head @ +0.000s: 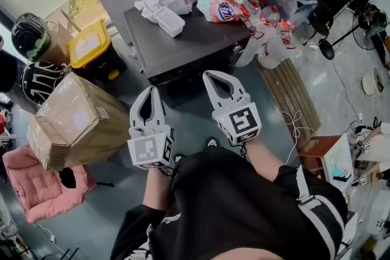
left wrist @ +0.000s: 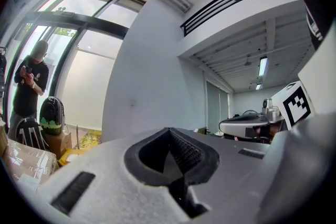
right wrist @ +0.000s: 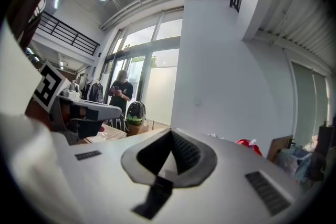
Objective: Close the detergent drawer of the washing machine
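Note:
The washing machine (head: pixel 183 42) is a dark grey box seen from above, straight ahead of me. A dark part (head: pixel 183 93) juts out under its front edge, between my two grippers; I cannot tell whether it is the detergent drawer. My left gripper (head: pixel 150 89) is shut and empty, its tips close to the machine's front left. The right gripper (head: pixel 213 74), also shut and empty, has its tips at the front edge. In the left gripper view the left gripper (left wrist: pixel 170 131) faces a white wall, and so does the right gripper (right wrist: pixel 170 134) in the right gripper view.
White cloths (head: pixel 167 0) and a detergent bag (head: pixel 219 9) lie on the machine's top. A cardboard box (head: pixel 76 122), a yellow-lidded bin (head: pixel 91 45) and a pink cushion (head: pixel 42 186) stand left. Plastic bags (head: pixel 268 33) and a wooden plank (head: pixel 292 100) are right. A person (left wrist: pixel 29 86) stands by the windows.

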Available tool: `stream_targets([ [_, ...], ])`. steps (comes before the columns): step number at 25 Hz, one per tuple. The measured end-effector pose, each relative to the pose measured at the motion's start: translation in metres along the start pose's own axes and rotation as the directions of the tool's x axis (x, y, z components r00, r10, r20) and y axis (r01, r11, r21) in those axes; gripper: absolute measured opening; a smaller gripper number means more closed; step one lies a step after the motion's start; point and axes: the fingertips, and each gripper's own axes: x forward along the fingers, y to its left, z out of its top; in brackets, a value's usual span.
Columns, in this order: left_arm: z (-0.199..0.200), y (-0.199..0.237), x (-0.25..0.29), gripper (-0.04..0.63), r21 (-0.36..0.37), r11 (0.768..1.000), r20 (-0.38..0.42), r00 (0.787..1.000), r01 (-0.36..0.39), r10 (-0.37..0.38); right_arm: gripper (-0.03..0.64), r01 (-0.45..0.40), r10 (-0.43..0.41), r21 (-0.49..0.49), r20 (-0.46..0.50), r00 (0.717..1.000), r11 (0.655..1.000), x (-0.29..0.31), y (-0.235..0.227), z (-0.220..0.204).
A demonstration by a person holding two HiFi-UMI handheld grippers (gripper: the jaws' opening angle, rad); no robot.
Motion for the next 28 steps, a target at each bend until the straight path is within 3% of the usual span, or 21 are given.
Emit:
stream_targets([
  [28,-0.01,-0.012,-0.001,0.006,-0.01,0.999,-0.011,0.999,0.038,-0.038,0.005,0.062,-0.063,-0.018,-0.041,0.997,0.998,-0.015,-0.007,-0.01],
])
